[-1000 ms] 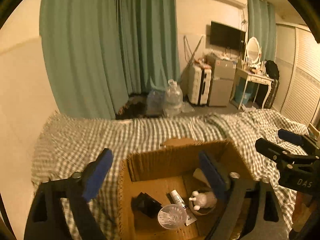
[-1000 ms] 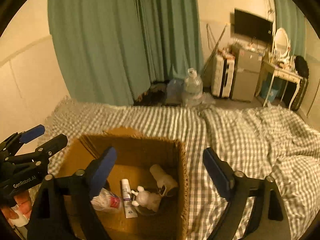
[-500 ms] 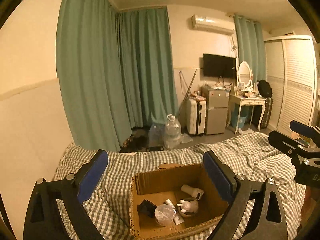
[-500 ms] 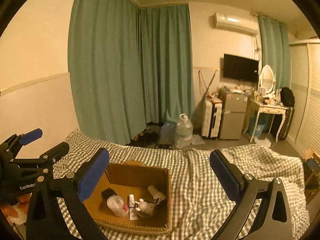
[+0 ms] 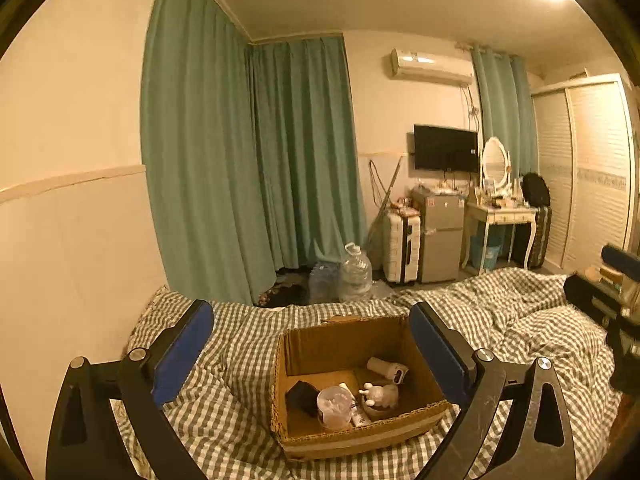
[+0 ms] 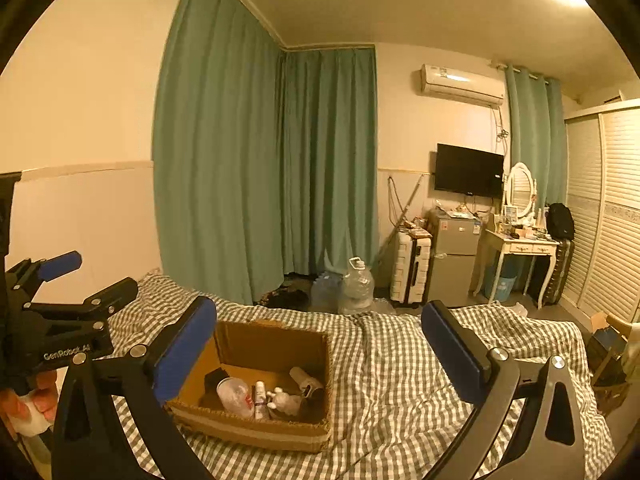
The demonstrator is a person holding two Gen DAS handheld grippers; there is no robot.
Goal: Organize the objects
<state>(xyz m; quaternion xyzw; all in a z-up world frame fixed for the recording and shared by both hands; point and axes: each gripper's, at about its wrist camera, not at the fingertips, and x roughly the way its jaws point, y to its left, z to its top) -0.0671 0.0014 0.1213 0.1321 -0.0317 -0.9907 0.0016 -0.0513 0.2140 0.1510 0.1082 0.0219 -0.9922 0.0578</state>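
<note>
An open cardboard box (image 5: 298,350) sits on the checked bed cover (image 5: 520,320); it also shows in the right wrist view (image 6: 272,346). Inside lie a black item (image 5: 302,398), a clear plastic cup (image 5: 334,406), a white tube (image 6: 261,394), a white figurine (image 5: 380,394) and a small white device (image 5: 388,368). My left gripper (image 5: 312,342) is open and empty, held above and back from the box. My right gripper (image 6: 320,344) is open and empty, to the right of the box. The left gripper also shows at the left of the right wrist view (image 6: 60,308).
Green curtains (image 5: 248,168) hang behind the bed. Water jugs (image 5: 354,274), a white suitcase (image 5: 402,246), a small fridge (image 5: 440,236), a dressing table (image 5: 500,216) and a wall TV (image 5: 446,148) stand at the back. A louvred wardrobe (image 5: 592,168) is at the right.
Both grippers have pulled up and back from the box, so it looks smaller and lower. Both stay open and empty.
</note>
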